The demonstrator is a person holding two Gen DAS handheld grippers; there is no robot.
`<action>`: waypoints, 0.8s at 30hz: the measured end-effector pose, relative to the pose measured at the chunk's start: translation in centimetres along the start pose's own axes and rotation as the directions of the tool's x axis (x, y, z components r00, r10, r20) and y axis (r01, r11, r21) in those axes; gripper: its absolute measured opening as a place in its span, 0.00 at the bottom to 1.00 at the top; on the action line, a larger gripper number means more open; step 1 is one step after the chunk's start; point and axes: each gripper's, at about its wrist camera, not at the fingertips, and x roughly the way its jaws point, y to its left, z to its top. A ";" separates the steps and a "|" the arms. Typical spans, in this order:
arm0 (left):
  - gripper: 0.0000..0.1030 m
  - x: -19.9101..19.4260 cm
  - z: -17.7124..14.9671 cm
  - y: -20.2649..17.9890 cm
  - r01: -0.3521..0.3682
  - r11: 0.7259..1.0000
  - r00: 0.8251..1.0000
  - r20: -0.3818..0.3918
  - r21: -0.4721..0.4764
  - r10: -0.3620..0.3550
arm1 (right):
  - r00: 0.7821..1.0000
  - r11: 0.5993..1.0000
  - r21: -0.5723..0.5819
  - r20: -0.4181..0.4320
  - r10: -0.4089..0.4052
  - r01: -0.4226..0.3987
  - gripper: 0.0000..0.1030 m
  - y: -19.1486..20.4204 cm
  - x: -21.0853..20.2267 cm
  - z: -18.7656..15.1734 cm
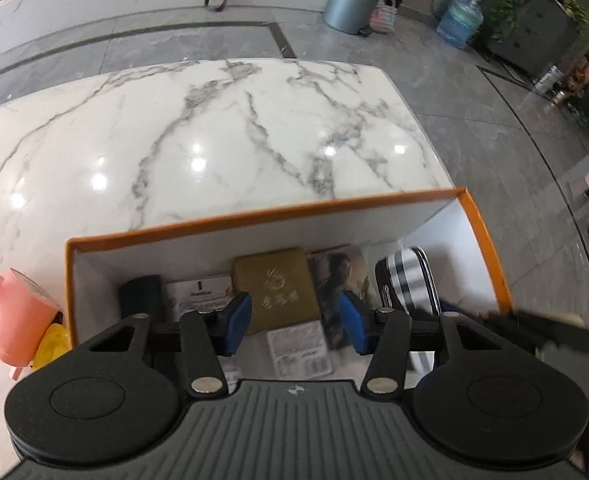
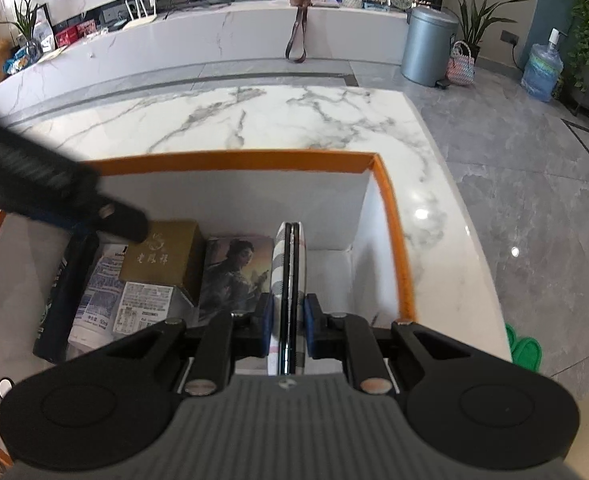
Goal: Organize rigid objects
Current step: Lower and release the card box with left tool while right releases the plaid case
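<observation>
Orange-rimmed white box, gold case, grey-striped case, grey-veined marble table.

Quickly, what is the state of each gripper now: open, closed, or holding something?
Left gripper: open, holding nothing, above the orange-rimmed white box.
Right gripper: closed on the flat grey-and-white striped case.

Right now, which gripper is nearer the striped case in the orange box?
Right. The right gripper is shut on the striped case, holding it on edge. The left gripper hangs open over the gold box, beside the case, not touching it.
</observation>
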 end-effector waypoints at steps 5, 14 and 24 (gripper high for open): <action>0.57 0.1 -1.2 0.8 0.026 0.999 1.000 0.000 0.023 -0.026 | 0.998 0.997 0.072 -0.043 0.039 -0.036 0.16 -0.4 0.9 0.4; 0.57 0.7 -2.3 0.4 0.030 0.996 0.999 -0.012 0.081 -0.030 | 0.992 0.981 0.172 -0.073 0.099 -0.085 0.16 -1.5 1.8 1.1; 0.63 2.2 -3.3 0.7 0.015 0.990 0.996 -0.088 0.137 -0.003 | 0.987 0.992 0.077 -0.118 0.107 -0.099 0.16 -1.2 3.6 2.9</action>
